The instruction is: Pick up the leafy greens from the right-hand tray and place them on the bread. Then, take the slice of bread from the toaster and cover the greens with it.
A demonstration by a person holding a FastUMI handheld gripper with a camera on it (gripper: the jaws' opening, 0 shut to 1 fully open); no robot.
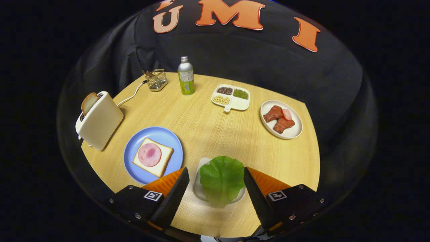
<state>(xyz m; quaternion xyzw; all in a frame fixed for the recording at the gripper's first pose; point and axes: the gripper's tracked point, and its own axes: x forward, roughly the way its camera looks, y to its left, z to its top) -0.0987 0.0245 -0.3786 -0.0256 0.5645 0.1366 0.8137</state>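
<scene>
Between the spread fingers of the gripper, in the gripper view: the leafy greens, one flat leaf lying on a small white tray on the wooden table. Fingers stand wide apart, one on each side of the leaf, neither seen to press on it.

Ahead and to the left of the fingers: blue plate carrying a slice of bread with a round pink slice of ham on top. Plate sits just beside the tray, apart from it.

Farther left: cream toaster, tilted in this lens, a second bread slice standing up out of its slot; cord runs back toward a small wire basket.

Beyond the fingers, far side of table: green bottle upright; white divided dish with beans and grains in separate compartments; to its right a white plate with pieces of meat.
</scene>
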